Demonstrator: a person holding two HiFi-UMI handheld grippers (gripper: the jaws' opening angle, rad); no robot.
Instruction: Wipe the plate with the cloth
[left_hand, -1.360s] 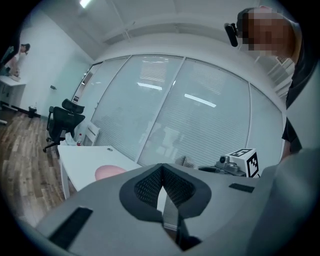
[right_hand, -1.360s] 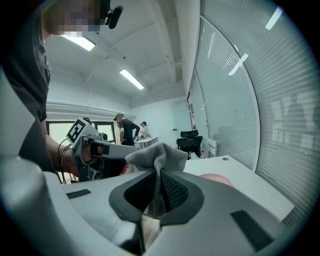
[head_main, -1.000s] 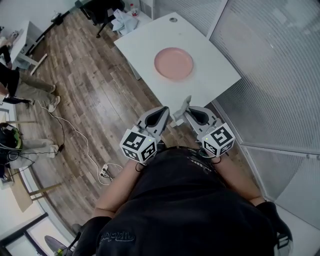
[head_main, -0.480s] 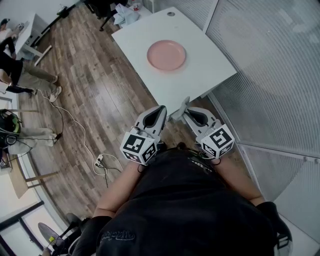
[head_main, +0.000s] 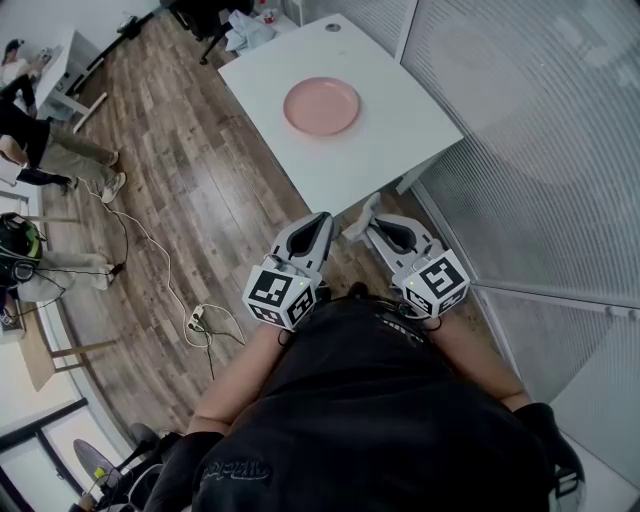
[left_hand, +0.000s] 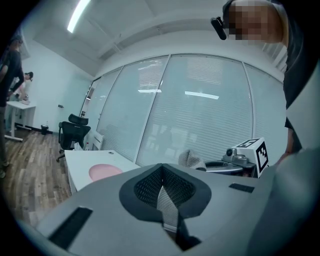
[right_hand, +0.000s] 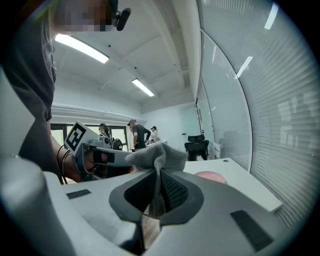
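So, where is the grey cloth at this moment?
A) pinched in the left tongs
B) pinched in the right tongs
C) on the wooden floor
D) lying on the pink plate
B: the right gripper view shows the cloth clamped between the right tongs, and the pink plate lies bare ahead.

Pink plate (head_main: 321, 106) on white table (head_main: 385, 150), cloth (head_main: 358, 217) in right tool (head_main: 371, 223)

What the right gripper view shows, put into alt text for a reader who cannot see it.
The right gripper is shut on a bunched grey cloth that sticks up from between its jaws. Beyond it, to the right, a pink plate lies on a white table beside a glass wall with blinds.
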